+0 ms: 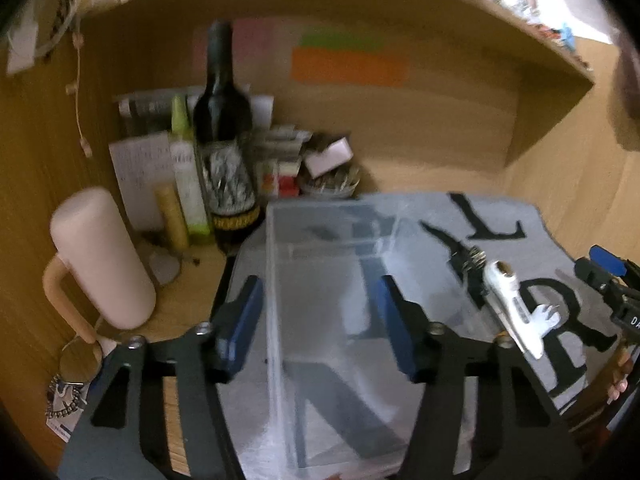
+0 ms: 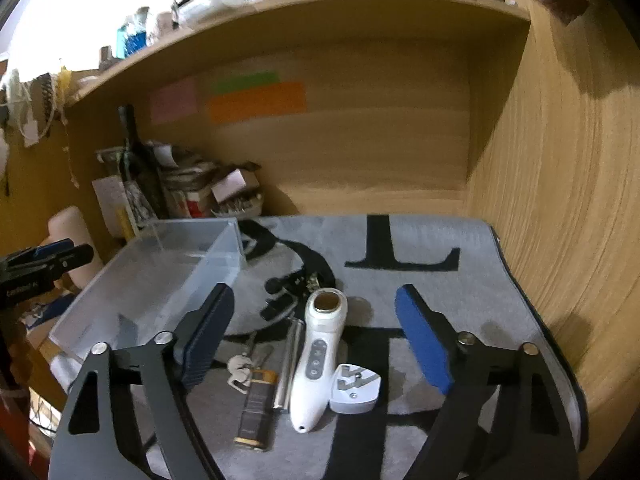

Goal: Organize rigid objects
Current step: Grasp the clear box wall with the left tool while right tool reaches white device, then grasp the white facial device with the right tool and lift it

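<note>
Rigid objects lie clustered on a grey lettered mat [image 2: 440, 240] inside a wooden desk alcove: a white handheld device [image 2: 316, 360], a white plug [image 2: 354, 390], a metal tube [image 2: 288, 364], keys [image 2: 239, 372] and a dark lighter [image 2: 256, 408]. The right gripper [image 2: 314, 340] hovers over them, fingers apart and touching nothing. The left gripper [image 1: 320, 320] straddles the left wall of a clear plastic bin [image 1: 332, 264], fingers partly spread, their pads not visibly pressing it. A wine bottle [image 1: 224, 136] stands behind.
</note>
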A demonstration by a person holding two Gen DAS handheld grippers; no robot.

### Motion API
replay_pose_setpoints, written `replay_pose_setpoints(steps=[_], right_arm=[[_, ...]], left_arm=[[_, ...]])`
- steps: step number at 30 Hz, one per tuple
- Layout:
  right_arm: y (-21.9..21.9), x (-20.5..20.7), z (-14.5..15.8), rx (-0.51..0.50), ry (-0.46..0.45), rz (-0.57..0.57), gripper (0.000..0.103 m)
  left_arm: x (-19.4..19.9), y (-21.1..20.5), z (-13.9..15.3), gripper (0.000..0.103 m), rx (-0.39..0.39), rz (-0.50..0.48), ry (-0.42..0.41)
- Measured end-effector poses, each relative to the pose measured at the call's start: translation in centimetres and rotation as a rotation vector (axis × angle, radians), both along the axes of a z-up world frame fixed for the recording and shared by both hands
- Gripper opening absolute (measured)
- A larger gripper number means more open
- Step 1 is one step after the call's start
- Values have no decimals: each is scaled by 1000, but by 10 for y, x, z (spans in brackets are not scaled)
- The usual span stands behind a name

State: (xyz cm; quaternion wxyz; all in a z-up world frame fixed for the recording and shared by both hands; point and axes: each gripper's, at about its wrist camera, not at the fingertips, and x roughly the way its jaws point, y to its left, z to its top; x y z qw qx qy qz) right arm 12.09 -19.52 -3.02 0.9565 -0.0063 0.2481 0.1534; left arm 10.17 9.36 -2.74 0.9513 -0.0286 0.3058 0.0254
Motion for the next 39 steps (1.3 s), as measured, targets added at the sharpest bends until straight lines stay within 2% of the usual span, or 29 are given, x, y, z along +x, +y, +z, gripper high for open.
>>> replay_pose_setpoints(steps=[3, 7, 14, 17, 19, 20, 24, 33, 39], right_arm=[[-3, 14, -5, -9, 45, 2, 69], [-6, 33, -15, -40, 102, -2, 60], [-11, 58, -36, -58, 227, 26, 47], [-10, 69, -48, -62, 295, 41, 42], [-8, 74, -52, -64, 322, 49, 40], [-6, 78, -55, -65, 343, 59, 40], [2, 85, -61, -79, 385, 85, 40], [23, 104, -78, -114, 486, 137, 40], [24, 99, -77, -118, 456, 143, 31]], left_arm=[[17, 15, -13, 44, -31, 9, 79], [35, 33, -29, 37, -76, 17, 177], [50, 49, -50, 35, -112, 19, 278], [53, 47, -54, 29, -122, -4, 297], [57, 45, -55, 16, -129, -25, 310], [58, 42, -57, 13, -132, -39, 318], [57, 35, -57, 10, -75, -31, 314], [57, 35, -57, 9, -51, -37, 314], [58, 36, -58, 9, -54, -38, 321]])
